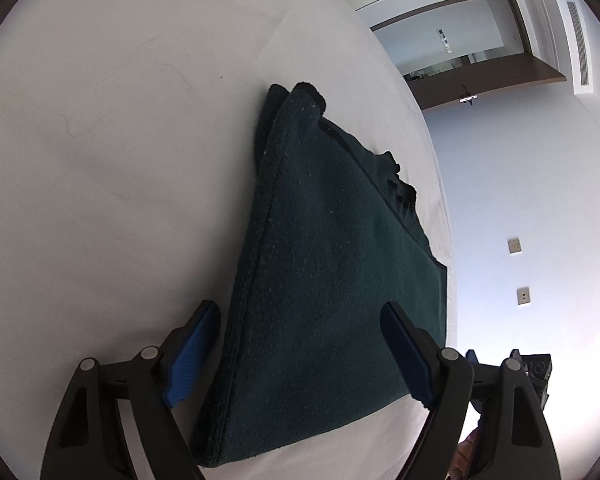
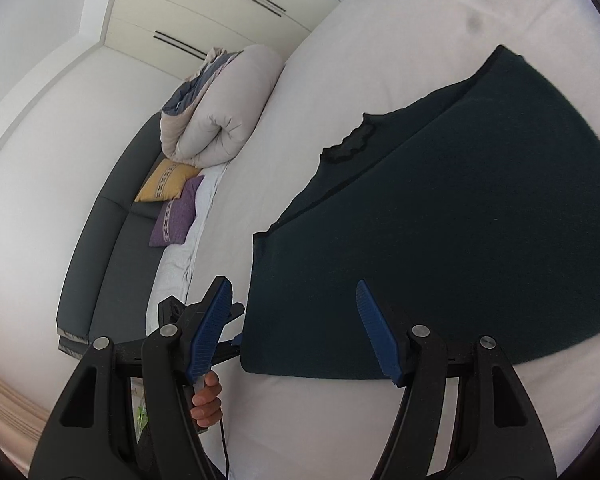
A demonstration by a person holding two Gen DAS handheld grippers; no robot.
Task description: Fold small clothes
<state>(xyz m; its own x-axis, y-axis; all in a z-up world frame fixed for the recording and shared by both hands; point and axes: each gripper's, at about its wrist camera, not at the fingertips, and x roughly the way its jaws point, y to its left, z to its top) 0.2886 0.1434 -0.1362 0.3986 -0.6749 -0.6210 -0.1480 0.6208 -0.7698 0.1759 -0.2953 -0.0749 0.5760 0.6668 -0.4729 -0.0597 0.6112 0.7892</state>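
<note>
Garment under inspection: a dark green knitted sweater (image 1: 332,280) is lying folded on the white bed (image 1: 100,160), its layered edges stacked along one side and its ribbed collar (image 2: 350,146) showing at the far edge. You are holding your left tongs (image 1: 300,352) wide apart, the blue pads (image 1: 192,356) sitting either side of the near end of the sweater; the pads are gripping nothing, though whether they are touching the fabric cannot be told. You are holding your right tongs (image 2: 296,328) equally wide apart over the near corner of the same sweater (image 2: 440,240), one pad out beyond the fabric's edge above the bed sheet (image 2: 300,420), the other above the cloth, and they too are clasping nothing. In the right wrist view your left hand (image 2: 208,400) is showing just below that pad, fingers wrapped round a handle. Beyond the bed, a rolled pale duvet (image 2: 220,112), a yellow cushion (image 2: 166,180) and a purple cushion (image 2: 176,212) are resting against a dark grey headboard (image 2: 112,240).
</note>
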